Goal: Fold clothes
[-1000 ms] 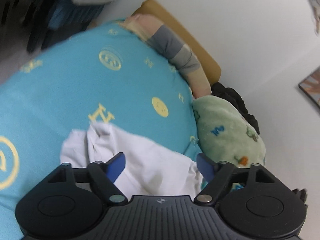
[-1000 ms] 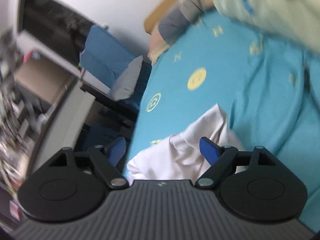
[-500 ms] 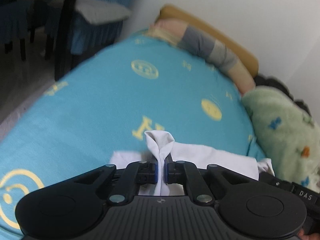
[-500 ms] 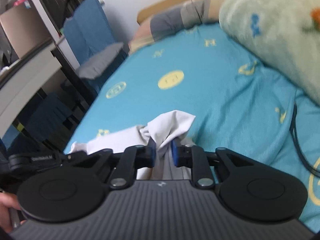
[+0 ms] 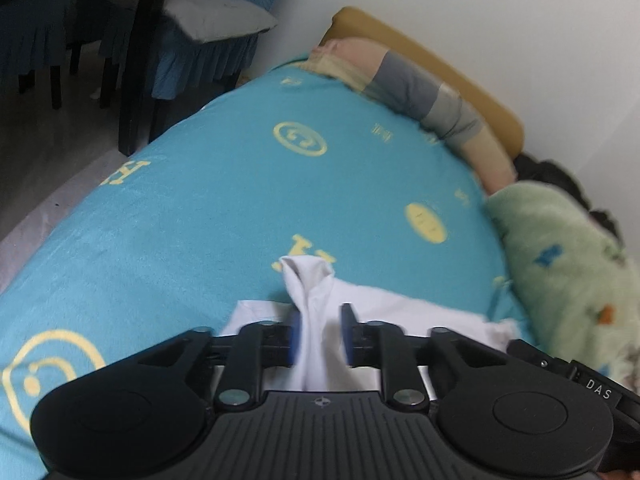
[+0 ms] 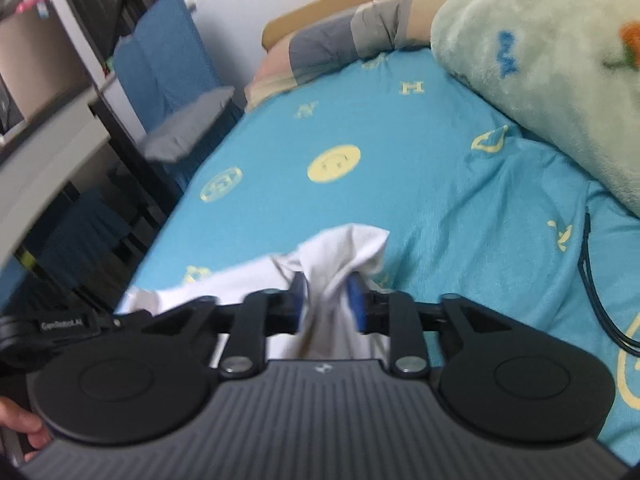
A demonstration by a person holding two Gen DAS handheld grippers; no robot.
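One white garment (image 5: 384,308) lay on the turquoise bedsheet (image 5: 208,216) near the front of the bed, and a bunched part of it rose between the fingers of each of the two grippers. The left gripper (image 5: 320,336) had its blue pads a little apart, with a gathered fold of the white cloth standing up between them; the left pad seemed to touch the cloth while a narrow gap showed beside the right pad, so whether it was clamped could not be told. The right gripper (image 6: 329,300) likewise had its two blue pads only slightly parted around another bunch of the same garment (image 6: 344,248), and the cloth appeared pinched between them. The rest of the garment stretched flat across the sheet between the two grippers. Three soft things lay at the far end of the bed: one striped grey-and-beige pillow (image 5: 416,88), one green fleece blanket (image 5: 560,264) to its right, and one dark cloth heap (image 5: 560,176) behind the blanket. One black cable (image 6: 592,280) ran over the sheet in the right wrist view. One chair (image 5: 192,40) with a blue cover and one grey cushion (image 5: 216,20) stood beside the bed.
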